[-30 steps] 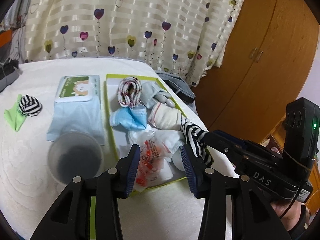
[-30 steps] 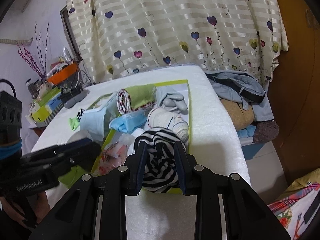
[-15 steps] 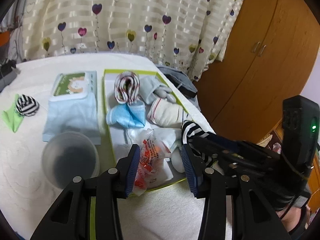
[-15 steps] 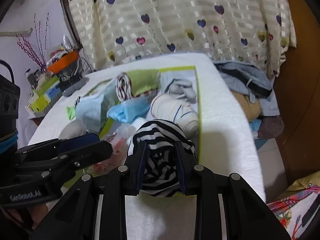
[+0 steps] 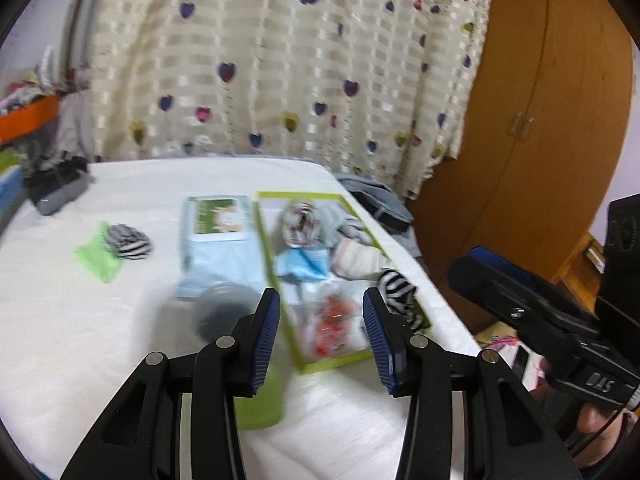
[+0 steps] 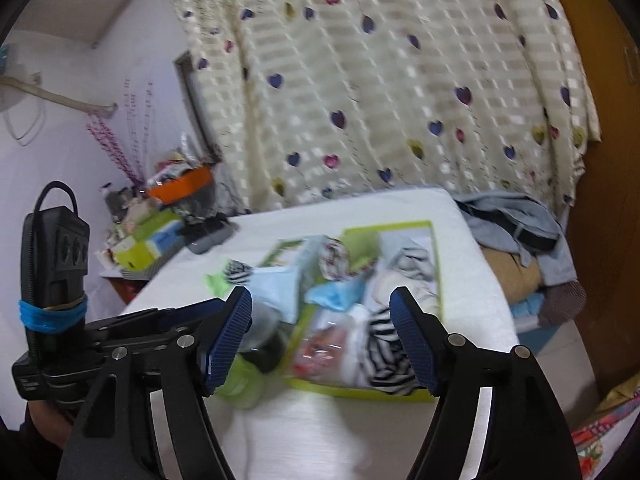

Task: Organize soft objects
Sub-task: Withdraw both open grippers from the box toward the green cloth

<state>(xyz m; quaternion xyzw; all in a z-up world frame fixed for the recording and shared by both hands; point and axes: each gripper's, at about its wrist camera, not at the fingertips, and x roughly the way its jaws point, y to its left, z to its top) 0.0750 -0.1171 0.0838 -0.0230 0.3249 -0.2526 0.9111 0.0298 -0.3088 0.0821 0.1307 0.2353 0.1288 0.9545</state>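
Note:
A green-rimmed tray (image 5: pixel 267 236) (image 6: pixel 437 252) on the white bed holds rolled socks, a blue sock (image 5: pixel 302 264), a crinkly packet (image 5: pixel 332 320) and a black-and-white striped sock (image 5: pixel 398 292) (image 6: pixel 386 356) at its near right corner. Another striped sock ball (image 5: pixel 130 240) lies on a green cloth (image 5: pixel 96 260) at the left. My left gripper (image 5: pixel 320 336) is open and empty above the tray's near end. My right gripper (image 6: pixel 320 340) is open and empty, just behind the striped sock; its body shows at right in the left wrist view (image 5: pixel 540 320).
A wipes pack (image 5: pixel 218 236) and a grey cup (image 5: pixel 224 312) sit left of the tray. Folded clothes (image 6: pixel 516 232) are piled past the bed's right edge. A wooden wardrobe (image 5: pixel 520 120) stands at right, a curtain behind, cluttered shelves (image 6: pixel 160 216) at far left.
My right gripper opened and let the striped sock go into the tray's near corner, then drew back. Both grippers pulled away from the tray and rose; both views are blurred.

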